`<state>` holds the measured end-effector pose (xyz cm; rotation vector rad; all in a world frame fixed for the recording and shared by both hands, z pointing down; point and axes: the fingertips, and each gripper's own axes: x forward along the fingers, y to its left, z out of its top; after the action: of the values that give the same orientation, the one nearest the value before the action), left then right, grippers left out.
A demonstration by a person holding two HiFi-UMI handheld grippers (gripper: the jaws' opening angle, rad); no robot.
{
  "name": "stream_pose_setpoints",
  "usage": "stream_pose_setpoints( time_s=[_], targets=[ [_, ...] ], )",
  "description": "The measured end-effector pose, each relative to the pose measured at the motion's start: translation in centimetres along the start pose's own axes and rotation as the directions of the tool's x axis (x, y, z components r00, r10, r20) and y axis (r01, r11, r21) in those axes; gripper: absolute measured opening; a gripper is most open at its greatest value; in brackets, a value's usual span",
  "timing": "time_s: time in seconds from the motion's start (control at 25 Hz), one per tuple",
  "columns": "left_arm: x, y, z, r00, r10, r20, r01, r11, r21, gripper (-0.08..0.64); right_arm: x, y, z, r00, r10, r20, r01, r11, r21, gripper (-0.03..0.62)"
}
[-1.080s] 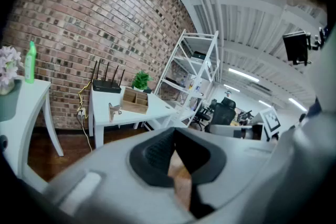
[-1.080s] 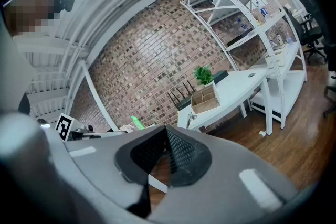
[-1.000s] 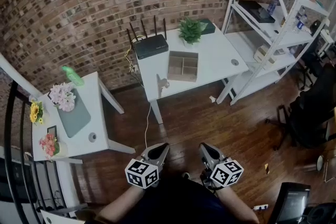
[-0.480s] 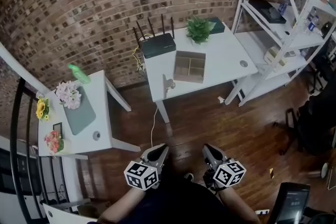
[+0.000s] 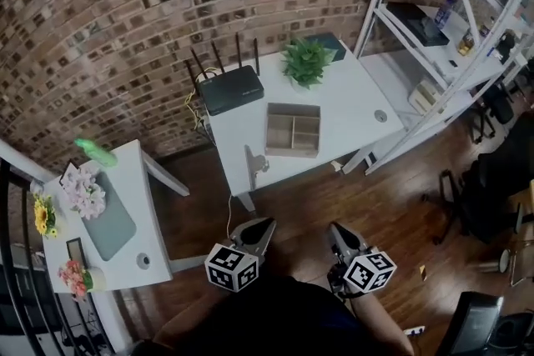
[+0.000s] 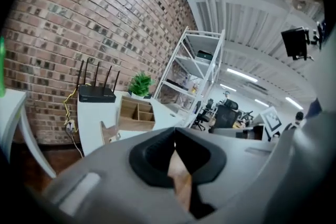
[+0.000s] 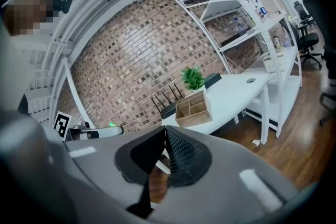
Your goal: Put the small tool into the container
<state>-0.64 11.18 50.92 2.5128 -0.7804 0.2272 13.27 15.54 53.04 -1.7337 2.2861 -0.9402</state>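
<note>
Two tongs: left tongs (image 5: 265, 226) and right tongs (image 5: 336, 230), both pressed together, nothing between, above floor (image 5: 392, 204). Two desks: main desk (image 5: 355, 100), side desk (image 5: 148, 204) at 9 o'clock. On main desk:
- one divided wooden container (image 5: 293, 129), 12 o'clock of tongs
- one router (image 5: 231, 89)
- one plant (image 5: 305, 61)
- one small tool (image 5: 253, 163), shape unclear, at near edge, container's 8 o'clock

Router (image 5: 231, 89) and plant (image 5: 305, 61) crowd behind the container (image 5: 293, 130); front apparently open.
</note>
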Motion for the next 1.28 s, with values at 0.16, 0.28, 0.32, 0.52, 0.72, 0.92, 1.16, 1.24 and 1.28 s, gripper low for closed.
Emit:
stream_pose_setpoints(
  time_s=[0.16,0.28,0.32,0.52,0.72,0.92,1.16,1.24,1.28],
  targets=[
    [2.4,4.1,1.5,0.998,-0.036,-0.051,0.036,0.999,0.005,0.008,4.8,0.3,1.9,0.999,-0.037,-0.037,0.036,0.999,-0.012,0.011],
    [3.7,8.0,2.2,0.995,-0.049,-0.086,0.047,0.999,-0.019,0.033,9.3,0.5,2.5,0.997,-0.041,-0.07,0.04,0.999,-0.022,0.011],
    [3.9,9.3,2.2,0.994,-0.048,-0.097,0.045,0.999,-0.029,0.046,10.7,0.5,2.4,0.996,-0.04,-0.085,0.037,0.999,-0.027,0.011],
    [4.4,14.6,1.5,0.987,-0.028,-0.156,0.018,0.997,-0.07,0.083,16.6,0.4,1.7,0.986,-0.021,-0.166,0.015,0.999,-0.036,0.012],
    [5.2,17.5,0.7,0.978,0.03,-0.204,-0.049,0.994,-0.093,0.132,20.0,0.0,1.3,0.973,0.04,-0.229,-0.049,0.998,-0.034,0.015],
    [7.0,18.2,1.1,0.974,0.108,-0.198,-0.133,0.984,-0.116,0.156,22.9,-1.0,0.3,0.935,0.126,-0.333,-0.153,0.987,-0.057,0.069],
    [7.2,17.5,0.6,0.969,0.163,-0.187,-0.198,0.962,-0.187,0.16,25.5,-1.8,-2.5,0.877,0.184,-0.444,-0.218,0.975,-0.027,0.101],
    [6.7,17.8,0.8,0.967,0.182,-0.176,-0.216,0.956,-0.197,0.16,26.6,-1.9,-3.4,0.858,0.191,-0.477,-0.227,0.974,-0.019,0.121],
    [6.3,17.9,0.8,0.966,0.19,-0.173,-0.224,0.953,-0.202,0.16,27.1,-1.9,-3.9,0.849,0.192,-0.492,-0.227,0.974,-0.013,0.126]
  ],
)
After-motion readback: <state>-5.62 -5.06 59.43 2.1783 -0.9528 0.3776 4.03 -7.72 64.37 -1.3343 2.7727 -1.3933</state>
